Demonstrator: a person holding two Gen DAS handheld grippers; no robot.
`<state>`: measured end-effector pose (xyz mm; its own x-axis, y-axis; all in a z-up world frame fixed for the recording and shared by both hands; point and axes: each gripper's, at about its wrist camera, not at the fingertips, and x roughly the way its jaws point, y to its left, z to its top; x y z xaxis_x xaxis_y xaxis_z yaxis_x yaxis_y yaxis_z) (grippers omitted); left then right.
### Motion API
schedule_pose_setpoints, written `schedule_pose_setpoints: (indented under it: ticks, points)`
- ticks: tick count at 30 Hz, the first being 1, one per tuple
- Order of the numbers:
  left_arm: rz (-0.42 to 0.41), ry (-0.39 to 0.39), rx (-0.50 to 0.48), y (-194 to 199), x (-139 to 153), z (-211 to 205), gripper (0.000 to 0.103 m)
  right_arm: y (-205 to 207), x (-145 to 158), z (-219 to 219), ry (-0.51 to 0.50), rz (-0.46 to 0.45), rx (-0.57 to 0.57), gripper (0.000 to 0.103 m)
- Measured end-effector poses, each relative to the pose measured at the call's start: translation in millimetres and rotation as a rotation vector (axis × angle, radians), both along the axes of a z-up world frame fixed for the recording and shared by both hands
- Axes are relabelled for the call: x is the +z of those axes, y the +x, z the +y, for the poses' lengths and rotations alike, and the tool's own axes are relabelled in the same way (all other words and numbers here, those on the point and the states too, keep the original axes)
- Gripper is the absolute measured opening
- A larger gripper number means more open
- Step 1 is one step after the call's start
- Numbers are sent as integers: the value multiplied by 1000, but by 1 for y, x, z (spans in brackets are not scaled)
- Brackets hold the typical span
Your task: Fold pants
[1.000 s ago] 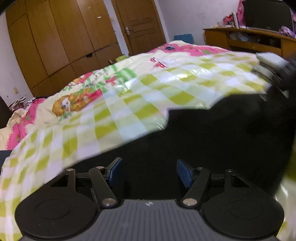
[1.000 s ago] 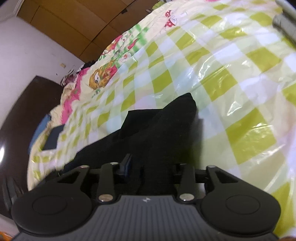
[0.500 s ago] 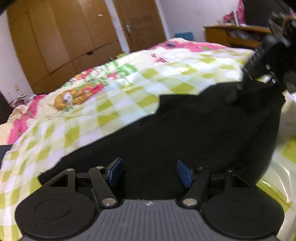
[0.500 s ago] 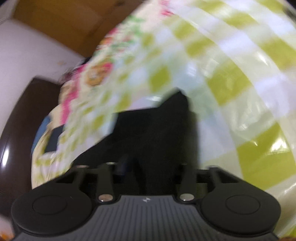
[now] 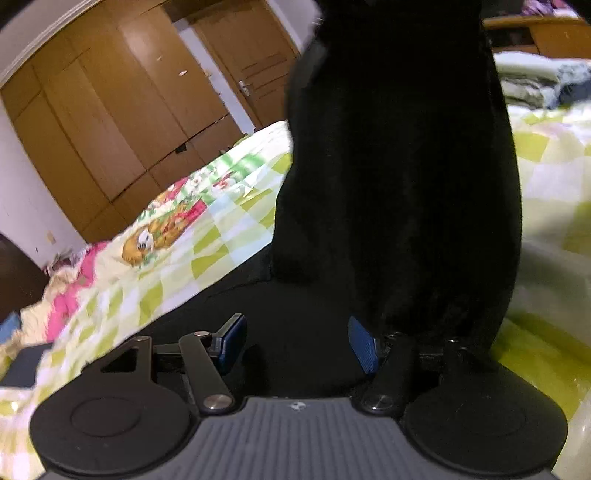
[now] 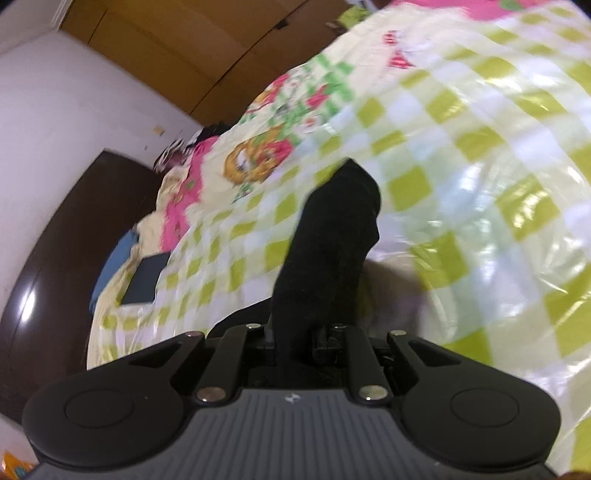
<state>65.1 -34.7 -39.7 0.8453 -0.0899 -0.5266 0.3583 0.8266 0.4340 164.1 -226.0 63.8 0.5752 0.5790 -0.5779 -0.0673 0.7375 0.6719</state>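
Observation:
The black pants (image 5: 399,166) rise as a tall dark column in the left wrist view, with their lower part lying on the bed under my left gripper (image 5: 297,343). Its blue pads (image 5: 364,345) stand apart and are closing, with black fabric lying between them but not pinched. In the right wrist view my right gripper (image 6: 293,338) is shut on a bunched fold of the pants (image 6: 332,240) and still tightening. That fold sticks up ahead of the fingers, above the green-and-white checked bed cover (image 6: 461,147).
A wooden wardrobe (image 5: 122,122) and a door (image 5: 255,66) stand beyond the bed. Folded clothes (image 5: 532,81) lie at the far right, below a wooden desk (image 5: 546,33). A dark headboard (image 6: 55,240) and a flat dark object (image 6: 144,273) are at the bed's left end.
My right gripper closed on the pants and rose, pulling the fabric up off the bed. In the left wrist view the flat pants became a tall hanging column, and the left pads drew slightly closer.

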Motion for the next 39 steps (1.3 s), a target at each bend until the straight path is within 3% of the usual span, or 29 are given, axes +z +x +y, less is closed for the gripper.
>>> schedule_pose_setpoints:
  ticks: [3,7,14,19,24,27,30,35,39]
  points:
    - [39,-61,7,0,6,11,73,0,19,39,-128,-40,56,15]
    - [54,-102,2,-7,11,28,74,2,33,95,-226,-65,134,15]
    - [103,-244,26,-20,23,74,76,-2,20,194,-393,-84,236,19]
    - [100,-295,73,-29,28,102,76,-1,-15,229,-334,16,291,33]
    - [97,-333,110,-37,34,122,76,-4,-24,233,-284,34,301,44]
    - [108,-377,138,-41,37,131,76,-1,-26,231,-200,55,302,46]
    - [129,-414,170,-45,40,144,76,1,-28,243,-177,59,332,47]
    - [140,-447,274,-58,49,175,77,9,-5,246,-202,-55,408,46]
    - [162,-534,328,-68,62,201,77,38,14,249,-354,-199,492,46]
